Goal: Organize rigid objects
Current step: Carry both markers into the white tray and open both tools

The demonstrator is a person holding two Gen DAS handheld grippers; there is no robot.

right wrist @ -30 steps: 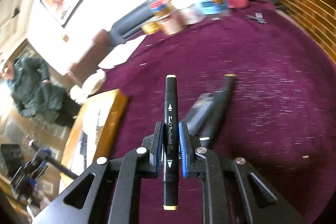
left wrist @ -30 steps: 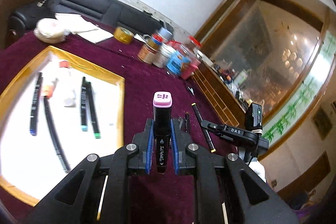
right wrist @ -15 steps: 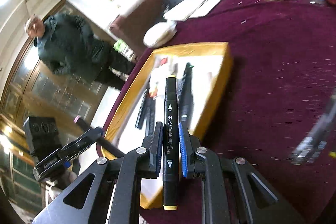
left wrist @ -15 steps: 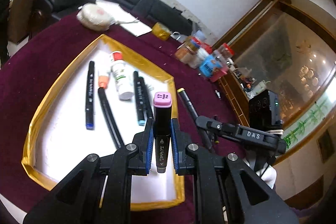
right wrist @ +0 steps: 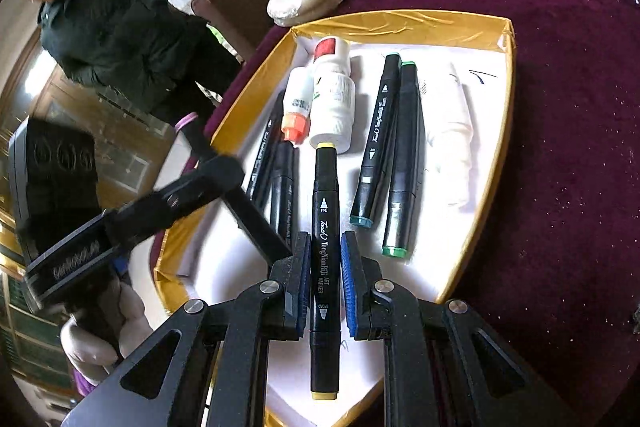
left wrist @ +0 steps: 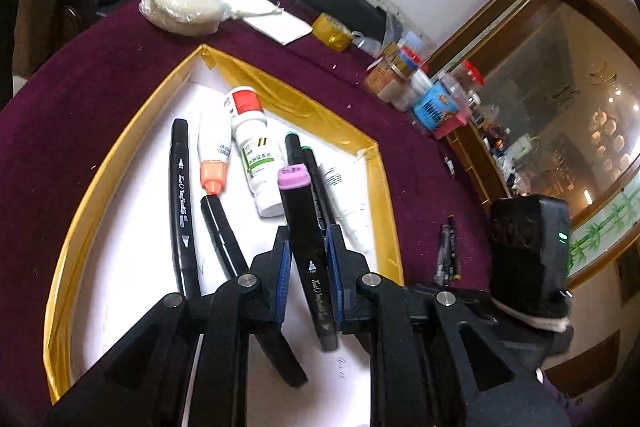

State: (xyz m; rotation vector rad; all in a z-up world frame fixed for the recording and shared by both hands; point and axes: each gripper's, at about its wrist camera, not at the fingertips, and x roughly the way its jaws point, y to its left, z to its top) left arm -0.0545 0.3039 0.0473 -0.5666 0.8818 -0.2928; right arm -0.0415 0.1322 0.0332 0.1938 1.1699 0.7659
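My left gripper (left wrist: 308, 267) has its jaws spread a little, and a black marker with a pink cap (left wrist: 304, 227) lies tilted between them over the gold-rimmed white tray (left wrist: 280, 95). My right gripper (right wrist: 325, 275) also has a small gap on each side of a black marker with yellow ends (right wrist: 325, 251), over the same tray (right wrist: 400, 23). In the tray lie several black markers (left wrist: 181, 195), a white bottle with a red end (left wrist: 256, 155) and a small orange-capped bottle (left wrist: 214, 155). The left gripper shows at the left in the right wrist view (right wrist: 192, 187).
The tray stands on a maroon cloth-covered table (left wrist: 80, 75). Jars and cans (left wrist: 424, 91), a tape roll (left wrist: 332, 31), papers and a wrapped round pack (left wrist: 184, 5) sit at the far side. Two pens (left wrist: 448, 251) lie right of the tray. A person (right wrist: 112, 27) stands beyond the table.
Both grippers have swung from the open cloth to over the tray and come lower. Their jaws have parted slightly and the pink-capped marker now sits tilted between the left jaws.
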